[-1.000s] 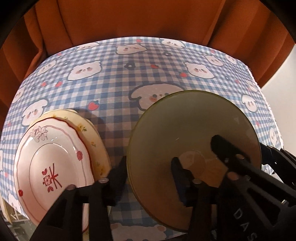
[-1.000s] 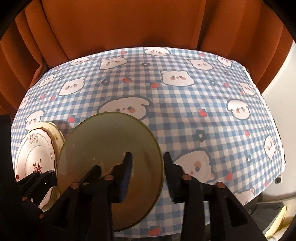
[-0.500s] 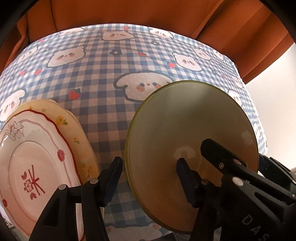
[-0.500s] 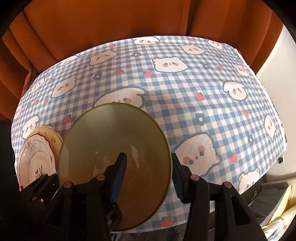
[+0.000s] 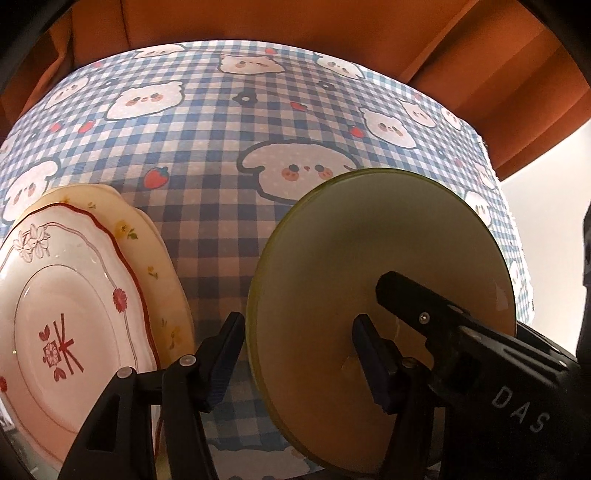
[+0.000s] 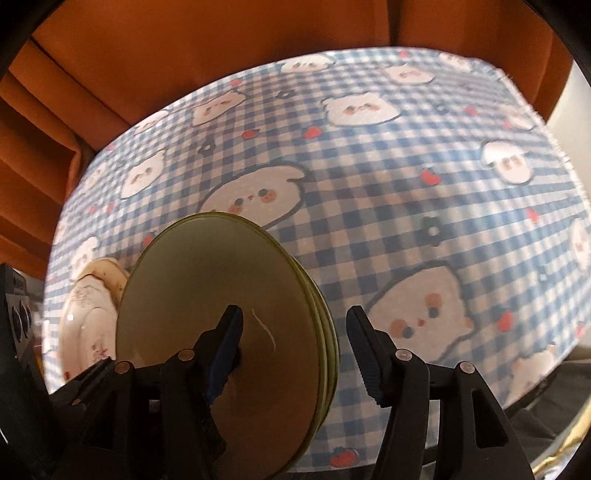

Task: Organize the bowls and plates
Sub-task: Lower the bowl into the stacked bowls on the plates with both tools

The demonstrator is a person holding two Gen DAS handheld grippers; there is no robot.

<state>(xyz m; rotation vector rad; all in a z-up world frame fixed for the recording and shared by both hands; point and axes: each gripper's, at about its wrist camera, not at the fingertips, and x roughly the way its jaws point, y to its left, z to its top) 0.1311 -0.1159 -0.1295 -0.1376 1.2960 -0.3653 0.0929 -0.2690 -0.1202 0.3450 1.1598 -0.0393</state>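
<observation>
An olive-green bowl stands on edge, tilted, close in front of both cameras; it also shows in the right wrist view. My left gripper is open with its jaws either side of the bowl's rim. My right gripper is open wide, also straddling the rim; its black finger shows inside the bowl. Two scalloped plates stand upright at the left: a white one with red trim in front of a cream floral one.
A blue-checked tablecloth with bear faces covers the table. Orange curtains hang behind it. The table's right edge drops to a pale floor.
My right gripper's jaws have opened wider around the bowl's rim, and its view has tilted. The left gripper stays open around the bowl. The plates have not moved.
</observation>
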